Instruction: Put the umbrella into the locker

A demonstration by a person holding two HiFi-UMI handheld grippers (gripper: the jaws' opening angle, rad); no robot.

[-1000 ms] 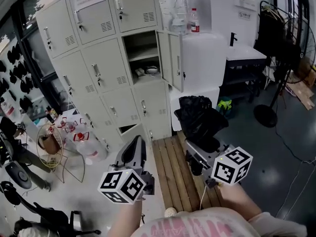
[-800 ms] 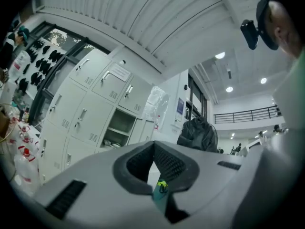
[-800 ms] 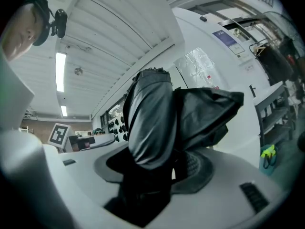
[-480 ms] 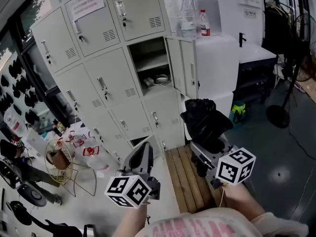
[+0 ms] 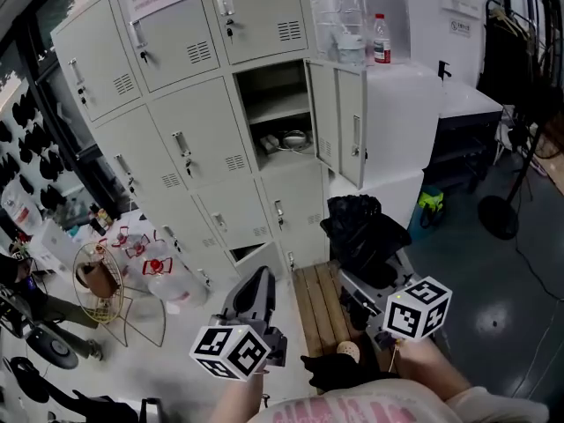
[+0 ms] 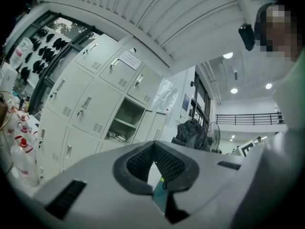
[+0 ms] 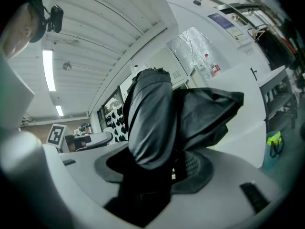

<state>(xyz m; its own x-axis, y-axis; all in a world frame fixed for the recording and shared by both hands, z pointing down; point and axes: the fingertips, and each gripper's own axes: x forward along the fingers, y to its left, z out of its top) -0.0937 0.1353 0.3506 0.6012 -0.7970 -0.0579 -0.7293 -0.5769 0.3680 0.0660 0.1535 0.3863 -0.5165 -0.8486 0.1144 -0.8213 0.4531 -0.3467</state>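
A folded black umbrella sticks up out of my right gripper, whose jaws are shut on its lower part; in the right gripper view the umbrella fills the middle, between the pads of the right gripper. My left gripper is beside it on the left, shut and with nothing in it; its pads meet at the tip. The open locker is ahead in the grey bank, its door swung to the right. The left gripper view shows the locker too.
Small items lie on the open locker's lower shelf. A bottom locker door stands ajar. A wooden slatted board lies on the floor ahead. Water jugs and a wire basket stand at the left, a white cabinet and a fan at the right.
Both grippers have moved toward the lockers, which now look nearer. The umbrella stays in the right gripper. A dark shoe has come into view at the bottom.
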